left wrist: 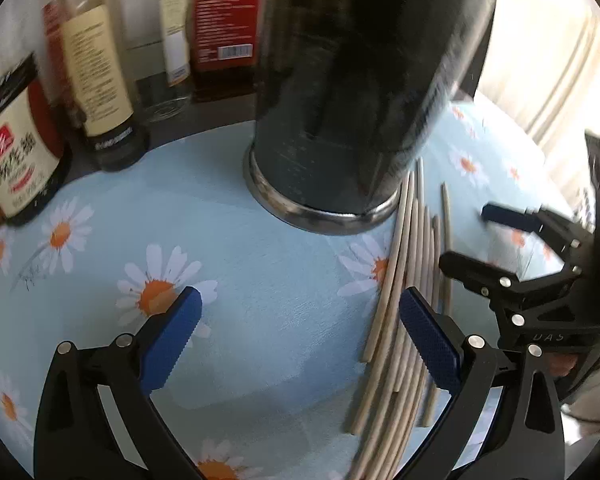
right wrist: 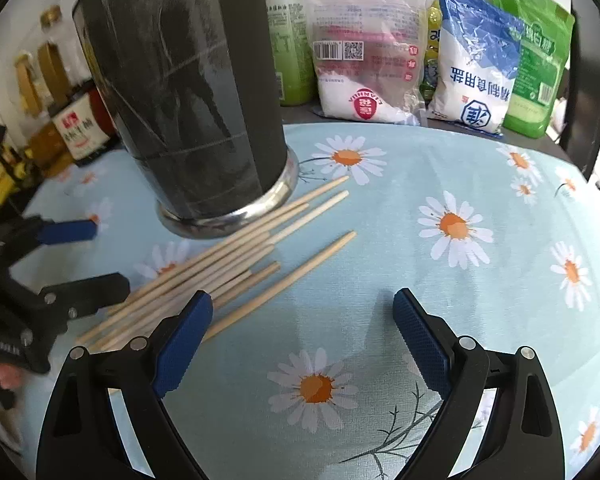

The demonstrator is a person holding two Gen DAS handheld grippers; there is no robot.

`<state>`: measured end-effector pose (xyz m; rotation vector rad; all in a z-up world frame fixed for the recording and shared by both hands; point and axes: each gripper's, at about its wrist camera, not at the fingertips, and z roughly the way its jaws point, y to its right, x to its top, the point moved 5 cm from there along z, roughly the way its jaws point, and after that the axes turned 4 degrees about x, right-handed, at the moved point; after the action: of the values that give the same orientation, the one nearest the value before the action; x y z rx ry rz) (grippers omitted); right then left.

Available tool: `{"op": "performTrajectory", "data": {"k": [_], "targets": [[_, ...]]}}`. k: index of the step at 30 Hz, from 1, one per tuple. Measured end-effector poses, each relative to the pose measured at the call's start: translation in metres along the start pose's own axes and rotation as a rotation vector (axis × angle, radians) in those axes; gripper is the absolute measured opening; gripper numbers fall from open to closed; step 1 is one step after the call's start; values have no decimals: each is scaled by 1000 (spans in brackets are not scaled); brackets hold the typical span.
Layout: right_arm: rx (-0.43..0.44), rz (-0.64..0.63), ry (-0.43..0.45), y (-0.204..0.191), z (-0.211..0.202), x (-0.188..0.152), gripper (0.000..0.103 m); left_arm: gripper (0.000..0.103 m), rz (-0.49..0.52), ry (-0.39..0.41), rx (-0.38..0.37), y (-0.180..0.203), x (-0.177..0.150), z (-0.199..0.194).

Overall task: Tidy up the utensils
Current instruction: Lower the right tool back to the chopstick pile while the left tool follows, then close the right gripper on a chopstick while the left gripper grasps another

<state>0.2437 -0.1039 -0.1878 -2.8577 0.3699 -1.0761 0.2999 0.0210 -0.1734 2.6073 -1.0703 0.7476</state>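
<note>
A bundle of several pale wooden chopsticks (left wrist: pixel 404 280) (right wrist: pixel 236 264) lies flat on the daisy-print tablecloth (left wrist: pixel 260 280) (right wrist: pixel 480 168). Their tips rest against the metal base of a tall dark cylindrical holder (left wrist: pixel 332 120) (right wrist: pixel 188 100), which stands upright. My left gripper (left wrist: pixel 300 320) (right wrist: pixel 108 256) is open and holds nothing; its right finger hangs over the chopsticks' near ends. My right gripper (right wrist: pixel 302 312) (left wrist: pixel 466 236) is open too, with bare cloth between its fingers. Its left finger sits over the near end of the bundle.
Sauce and oil bottles (left wrist: pixel 24 148) (right wrist: pixel 76 124) line the back left. Bags of salt and sugar (right wrist: pixel 476 64) and a green bottle (right wrist: pixel 288 40) stand along the back edge. A pale curtain (left wrist: pixel 556 52) hangs to the right.
</note>
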Motion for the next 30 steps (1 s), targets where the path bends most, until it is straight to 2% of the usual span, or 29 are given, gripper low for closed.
{"op": "performTrajectory", "data": {"k": [4, 7, 9, 16, 23, 26, 30], "targets": [[-38, 62, -36, 2, 1, -1, 92, 98, 74, -20, 44, 6, 1, 6], [-83, 102, -80, 5, 0, -5, 93, 97, 70, -30, 33, 4, 5, 8], [-131, 85, -90, 4, -1, -8, 93, 97, 70, -34, 20, 2, 9, 9], [-159, 178, -130, 9, -6, -19, 93, 98, 95, -52, 39, -9, 17, 16], [-206, 248, -103, 19, -18, -38, 93, 98, 131, -72, 16, -9, 22, 18], [-262, 270, -85, 25, -30, -50, 93, 98, 171, -71, -8, 3, 18, 17], [-275, 271, -79, 29, -35, -56, 93, 98, 178, -72, -18, 6, 19, 17]]}}
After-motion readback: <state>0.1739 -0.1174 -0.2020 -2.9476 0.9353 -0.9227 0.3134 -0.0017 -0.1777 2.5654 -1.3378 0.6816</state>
